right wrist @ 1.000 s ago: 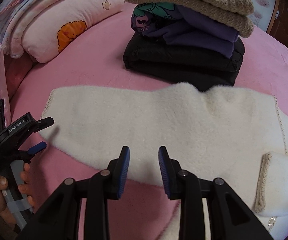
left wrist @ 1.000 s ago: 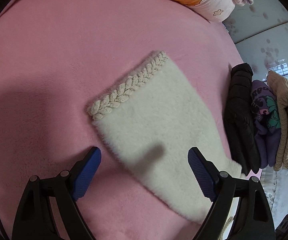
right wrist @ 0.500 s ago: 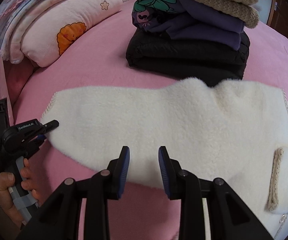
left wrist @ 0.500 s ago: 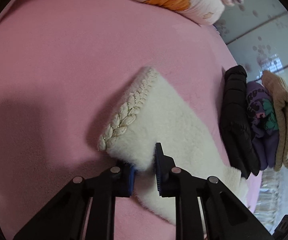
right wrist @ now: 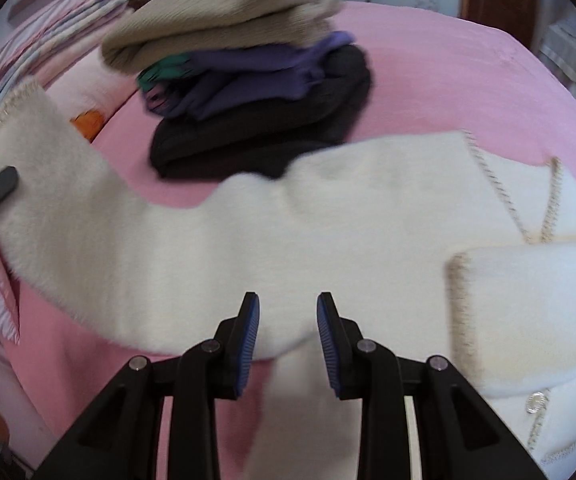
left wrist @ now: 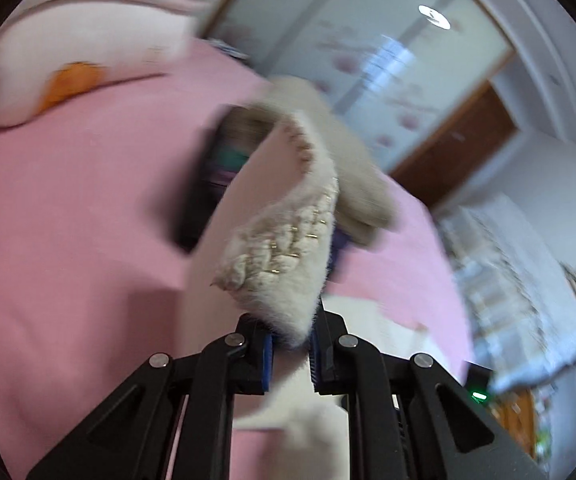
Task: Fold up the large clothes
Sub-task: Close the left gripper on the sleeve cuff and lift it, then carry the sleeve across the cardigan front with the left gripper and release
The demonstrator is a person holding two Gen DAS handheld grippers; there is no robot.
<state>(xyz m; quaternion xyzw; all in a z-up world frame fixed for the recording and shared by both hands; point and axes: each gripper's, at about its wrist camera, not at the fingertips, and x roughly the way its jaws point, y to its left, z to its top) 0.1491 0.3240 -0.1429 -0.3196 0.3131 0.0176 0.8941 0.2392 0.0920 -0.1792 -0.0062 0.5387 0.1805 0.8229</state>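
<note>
Sweater (right wrist: 288,220), fluffy white, lies beside stacked clothes (right wrist: 256,92); left gripper (left wrist: 291,344) clamps its braided cuff (left wrist: 288,240), right gripper (right wrist: 288,332) gapes.

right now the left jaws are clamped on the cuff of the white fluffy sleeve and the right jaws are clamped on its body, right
Not quite. The left gripper is shut on the sleeve cuff, as the left wrist view shows. The right gripper is open: in the right wrist view its jaws stand apart over the white fluffy garment, gripping nothing.

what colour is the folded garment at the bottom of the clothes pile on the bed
Black: the folded garment under the purple and beige ones, clearest in the right wrist view.
</note>
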